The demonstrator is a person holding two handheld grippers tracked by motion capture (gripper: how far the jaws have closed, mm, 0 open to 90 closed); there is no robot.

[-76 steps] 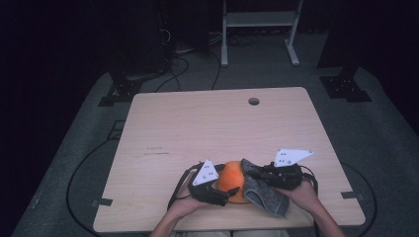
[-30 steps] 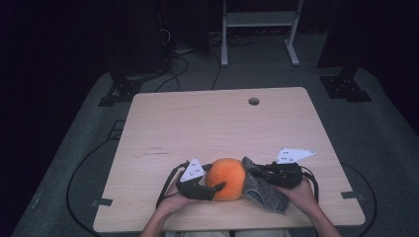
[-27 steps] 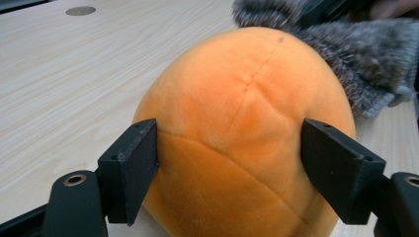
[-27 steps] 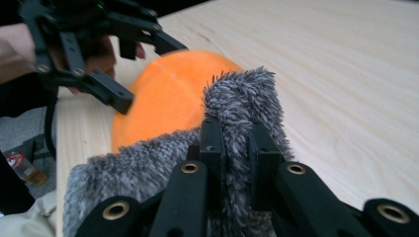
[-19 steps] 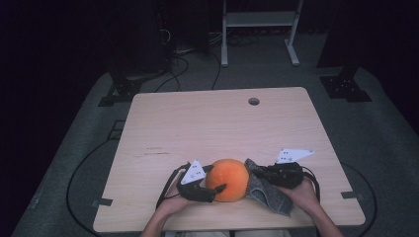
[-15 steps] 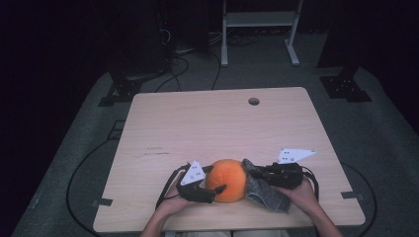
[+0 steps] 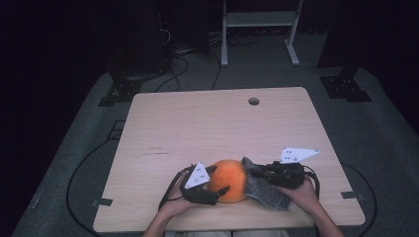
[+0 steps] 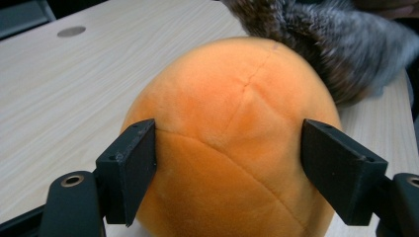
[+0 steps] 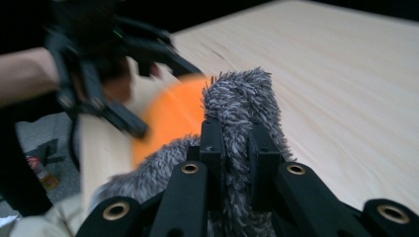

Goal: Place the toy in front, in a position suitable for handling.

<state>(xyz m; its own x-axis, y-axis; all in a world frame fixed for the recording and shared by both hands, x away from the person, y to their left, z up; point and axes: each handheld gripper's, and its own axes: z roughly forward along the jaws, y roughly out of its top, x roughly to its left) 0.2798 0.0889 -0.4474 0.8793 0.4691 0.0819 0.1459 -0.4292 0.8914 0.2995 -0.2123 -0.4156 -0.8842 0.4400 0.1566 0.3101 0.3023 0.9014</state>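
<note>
Left gripper view gives us the left gripper (image 8: 230, 168) with jaws spread wide, pads pressed against both sides of the orange plush ball (image 8: 232, 143). Just right of that ball, our right gripper (image 9: 232, 143) pinches the grey furry cloth (image 9: 242, 103) nearly shut.

A lab or recording studio rather than a home: a plain light-wood table (image 7: 217, 128) with a cable hole (image 7: 253, 101) stands alone on grey carpet (image 7: 79, 148), ringed by darkness. Black stand bases (image 7: 345, 88), loose cables (image 7: 180, 61) and a white metal frame (image 7: 257, 22) crowd the floor behind it
</note>
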